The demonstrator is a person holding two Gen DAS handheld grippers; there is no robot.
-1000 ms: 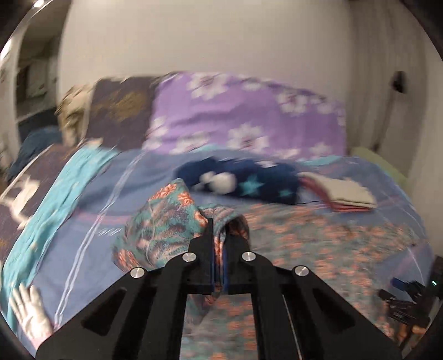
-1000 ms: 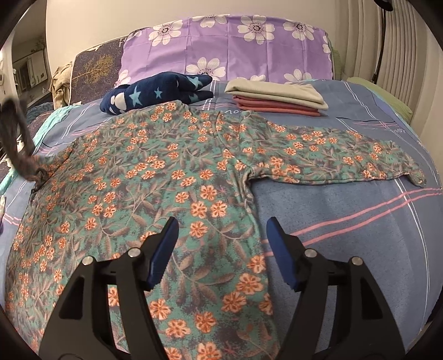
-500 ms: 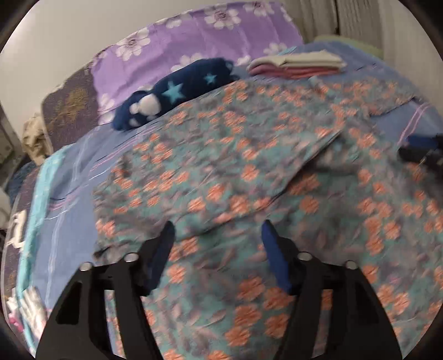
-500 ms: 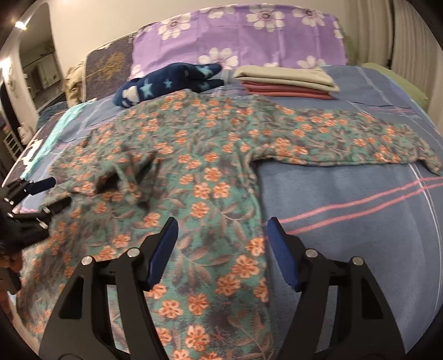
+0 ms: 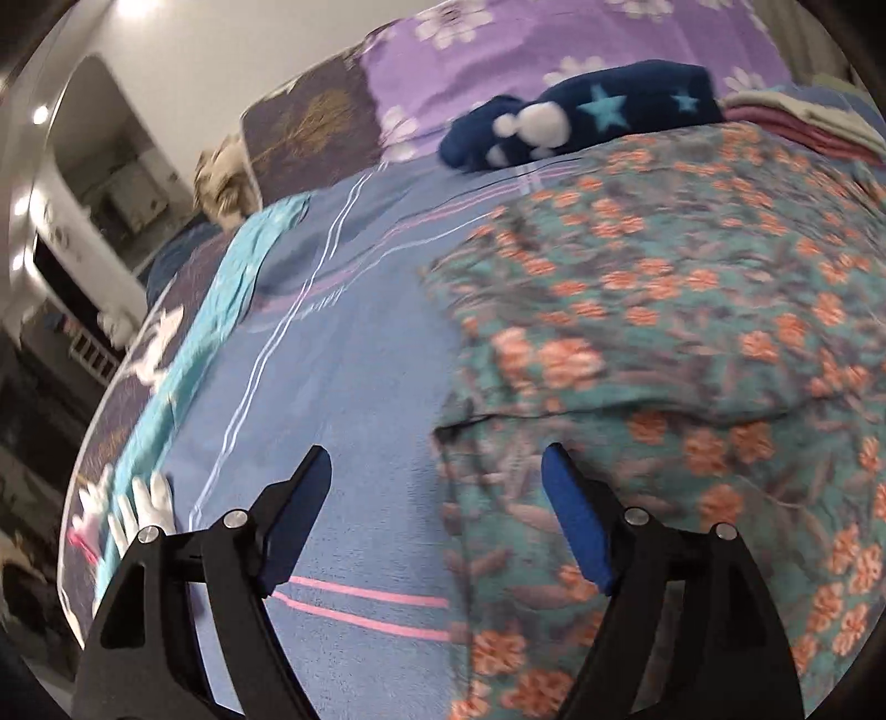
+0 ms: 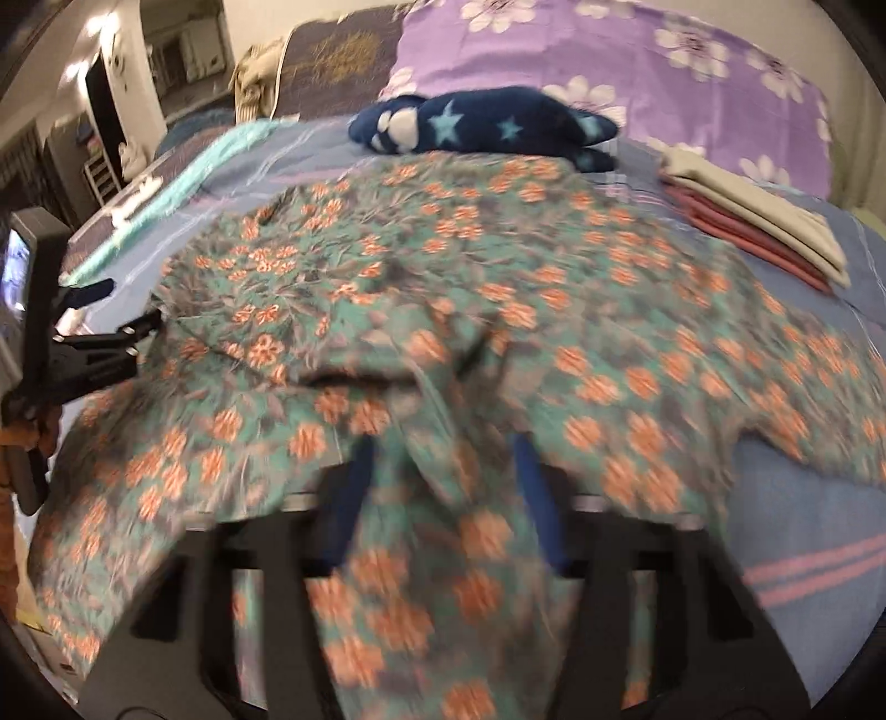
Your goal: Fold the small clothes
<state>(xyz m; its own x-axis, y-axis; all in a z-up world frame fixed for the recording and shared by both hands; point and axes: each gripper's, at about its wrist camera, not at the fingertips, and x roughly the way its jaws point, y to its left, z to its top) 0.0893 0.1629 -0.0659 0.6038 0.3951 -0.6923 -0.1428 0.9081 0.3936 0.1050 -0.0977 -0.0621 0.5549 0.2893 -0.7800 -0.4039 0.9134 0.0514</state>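
From my left gripper (image 5: 437, 471) I see blue-padded jaws spread wide and opening, with nothing pinched; the left edge of the teal cotton garment printed with orange flowers (image 5: 664, 332) lies on the bed just under the gap, toward the right pad. That garment spreads from 12 to 4 o'clock in this view, over the blue bedsheet with pink and white stripes (image 5: 343, 387). At 1 o'clock sits a navy plush toy with light-blue stars (image 5: 581, 119), leaning against the purple flowered pillow (image 5: 498, 50).

In the right wrist view, my right gripper (image 6: 443, 471) is closing, and a raised fold of the floral garment (image 6: 498, 310) sits between the blue pads; the blur keeps me from telling whether they press it yet. The garment fills the middle of that view, bunched at centre, one sleeve running to 3 o'clock. A stack of folded beige and red cloths (image 6: 758, 221) lies at 2 o'clock. My left gripper shows at 9 o'clock (image 6: 111, 315), by the garment's edge.
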